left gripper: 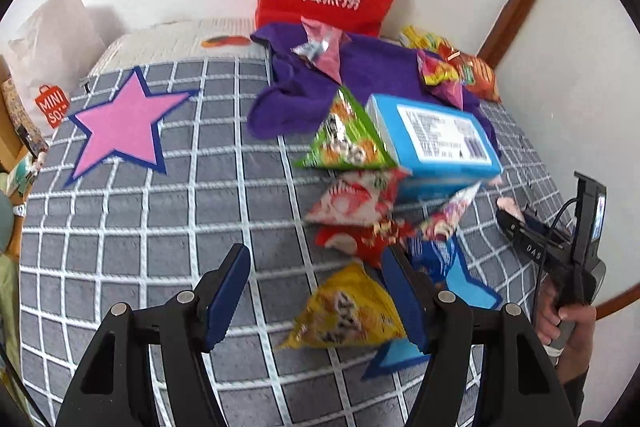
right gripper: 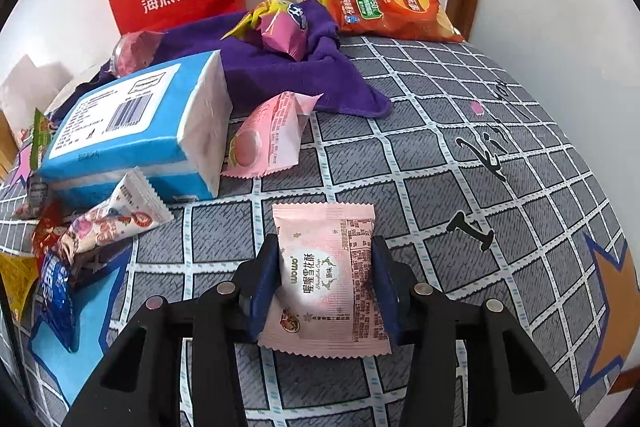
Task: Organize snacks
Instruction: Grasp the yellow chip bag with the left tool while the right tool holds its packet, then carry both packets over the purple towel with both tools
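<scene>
Yellow foil shows in my left wrist view: a puffy yellow snack pouch [left gripper: 348, 311] lies on the checked bedspread [left gripper: 140, 227] between my half-open, empty left gripper [left gripper: 316, 295], light and crinkly, best pinched at its crimped seam; bare quilt lies leftward. Through the right wrist view, my right gripper [right gripper: 326, 283] clasps a pink snowflake-crisp packet [right gripper: 328, 279] by its sides, probably crushable; open bedspread lies beyond, well clear of the blue tissue pack [right gripper: 136, 131].
</scene>
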The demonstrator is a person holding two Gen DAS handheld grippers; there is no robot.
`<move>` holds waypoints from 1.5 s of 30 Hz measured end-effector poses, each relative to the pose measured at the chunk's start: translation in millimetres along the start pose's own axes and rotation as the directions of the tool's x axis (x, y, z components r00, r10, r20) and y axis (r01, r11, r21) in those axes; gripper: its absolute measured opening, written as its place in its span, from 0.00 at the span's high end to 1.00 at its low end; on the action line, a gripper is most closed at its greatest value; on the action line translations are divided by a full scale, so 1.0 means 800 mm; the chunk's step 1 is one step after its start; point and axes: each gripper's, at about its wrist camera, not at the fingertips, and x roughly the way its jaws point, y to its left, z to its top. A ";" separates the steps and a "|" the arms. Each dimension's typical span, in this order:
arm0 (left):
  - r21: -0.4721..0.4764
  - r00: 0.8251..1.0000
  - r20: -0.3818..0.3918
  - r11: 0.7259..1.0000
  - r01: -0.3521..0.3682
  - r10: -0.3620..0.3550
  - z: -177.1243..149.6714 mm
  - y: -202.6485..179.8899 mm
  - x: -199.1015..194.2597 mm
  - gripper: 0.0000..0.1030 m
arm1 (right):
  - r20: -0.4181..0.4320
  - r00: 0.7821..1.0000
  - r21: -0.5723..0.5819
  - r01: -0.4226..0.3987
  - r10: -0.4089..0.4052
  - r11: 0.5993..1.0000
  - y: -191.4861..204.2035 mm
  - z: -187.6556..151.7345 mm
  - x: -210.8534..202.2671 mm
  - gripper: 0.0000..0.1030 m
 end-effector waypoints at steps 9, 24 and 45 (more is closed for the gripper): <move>0.011 0.996 -0.086 0.999 0.030 -0.029 -0.029 -0.016 0.039 0.36 | 0.015 1.000 -0.013 0.001 -0.001 1.000 0.000 -0.015 -0.012 0.57; 0.035 1.000 -0.023 0.999 0.011 -0.010 -0.005 -0.002 0.007 0.48 | -0.004 1.000 0.035 -0.021 0.021 0.999 0.000 -0.011 -0.036 0.60; 0.166 0.993 0.065 0.982 0.085 -0.097 0.113 0.017 -0.035 0.48 | 0.101 0.994 0.137 -0.054 0.041 0.989 0.055 0.035 -0.113 0.61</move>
